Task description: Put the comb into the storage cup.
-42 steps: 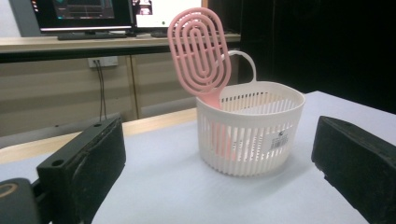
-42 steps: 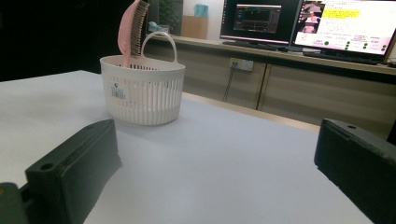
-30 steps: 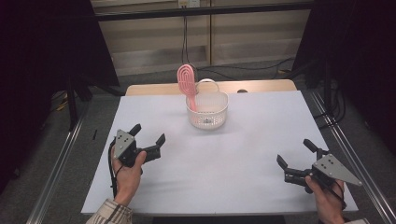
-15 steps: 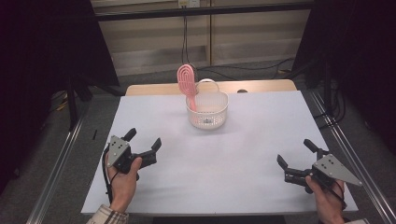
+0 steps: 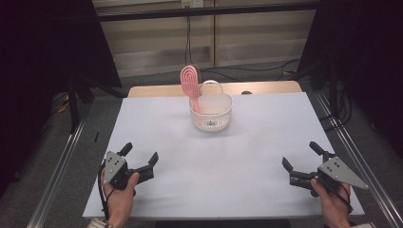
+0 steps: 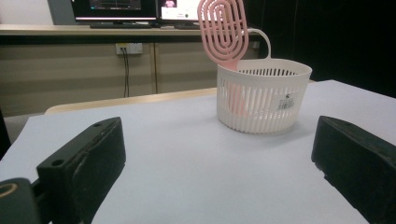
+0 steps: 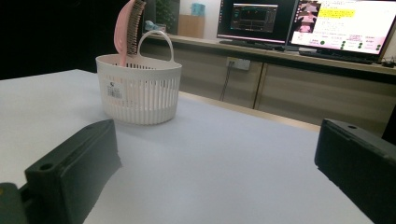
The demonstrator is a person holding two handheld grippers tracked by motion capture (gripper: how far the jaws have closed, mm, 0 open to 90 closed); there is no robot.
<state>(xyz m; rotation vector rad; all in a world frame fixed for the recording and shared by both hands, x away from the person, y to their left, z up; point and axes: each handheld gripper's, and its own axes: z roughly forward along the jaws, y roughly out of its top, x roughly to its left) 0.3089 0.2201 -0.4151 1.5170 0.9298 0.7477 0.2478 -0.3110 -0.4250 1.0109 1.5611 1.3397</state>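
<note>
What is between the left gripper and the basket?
Nothing: in the high view, bare white table runs from the left gripper to the basket holding the pink brush.

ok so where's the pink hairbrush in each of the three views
High view: the pink hairbrush stands top centre, its handle down in the white basket, leaning on the rim's left side.
Left gripper view: top centre, rising from the basket's left side.
Right gripper view: top left, seen edge-on with bristles showing.
Shared landmark: the basket's barcode label.
</note>
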